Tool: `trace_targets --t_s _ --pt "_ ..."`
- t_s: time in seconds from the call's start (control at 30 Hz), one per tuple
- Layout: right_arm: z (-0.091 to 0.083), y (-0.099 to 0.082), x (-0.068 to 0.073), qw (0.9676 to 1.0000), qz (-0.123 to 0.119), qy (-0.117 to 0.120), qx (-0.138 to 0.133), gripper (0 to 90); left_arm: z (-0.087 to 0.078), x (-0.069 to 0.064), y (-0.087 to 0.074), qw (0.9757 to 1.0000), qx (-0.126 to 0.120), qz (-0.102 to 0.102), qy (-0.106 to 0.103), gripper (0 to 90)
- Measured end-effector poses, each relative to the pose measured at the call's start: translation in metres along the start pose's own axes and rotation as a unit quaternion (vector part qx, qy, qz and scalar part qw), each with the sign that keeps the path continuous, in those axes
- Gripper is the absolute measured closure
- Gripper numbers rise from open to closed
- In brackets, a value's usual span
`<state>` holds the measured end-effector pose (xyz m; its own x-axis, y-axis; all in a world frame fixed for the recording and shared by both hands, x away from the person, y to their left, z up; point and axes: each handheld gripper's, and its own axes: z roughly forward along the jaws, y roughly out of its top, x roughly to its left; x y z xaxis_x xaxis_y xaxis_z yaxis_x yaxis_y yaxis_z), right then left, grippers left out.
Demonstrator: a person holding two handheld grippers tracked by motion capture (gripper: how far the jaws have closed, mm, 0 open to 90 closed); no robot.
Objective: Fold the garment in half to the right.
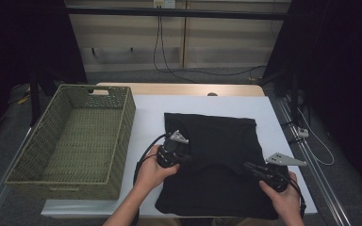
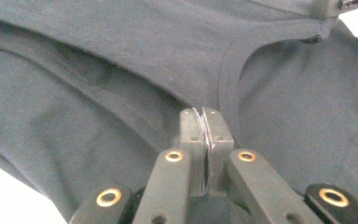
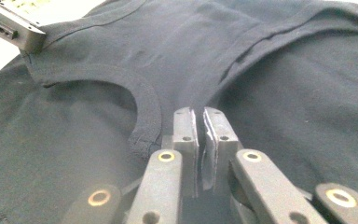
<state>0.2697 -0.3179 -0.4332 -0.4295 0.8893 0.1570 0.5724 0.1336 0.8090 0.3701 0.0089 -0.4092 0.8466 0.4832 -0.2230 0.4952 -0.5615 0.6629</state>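
Note:
A black T-shirt (image 1: pixel 217 136) lies folded on the white table (image 1: pixel 146 117), its curved neckline (image 1: pixel 217 167) between my two grippers. My left gripper (image 1: pixel 187 159) is shut on a fold of the shirt (image 2: pixel 98 93) just left of the neckline; in the left gripper view the pads (image 2: pixel 204 114) pinch the cloth tight. My right gripper (image 1: pixel 248 165) is shut on the shirt (image 3: pixel 284 93) at the right end of the neckline, with cloth drawn up between its jaws (image 3: pixel 200 114). Each gripper view shows the other gripper's jaw far off (image 2: pixel 328 7) (image 3: pixel 14 28).
A woven green basket (image 1: pixel 122 122) stands on the table's left side, beside the shirt. The table's front edge runs just under the shirt's near hem. Cables (image 1: pixel 169 66) hang and lie on the floor behind the table.

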Motion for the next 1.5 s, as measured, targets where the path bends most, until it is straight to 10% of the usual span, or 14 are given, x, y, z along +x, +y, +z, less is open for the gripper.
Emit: trace_targets --t_s 1.5 --pt "-0.036 -0.006 0.009 0.9995 -0.005 0.032 -0.005 85.1 -0.025 -0.021 -0.003 0.9964 0.023 0.032 -0.076 89.2"
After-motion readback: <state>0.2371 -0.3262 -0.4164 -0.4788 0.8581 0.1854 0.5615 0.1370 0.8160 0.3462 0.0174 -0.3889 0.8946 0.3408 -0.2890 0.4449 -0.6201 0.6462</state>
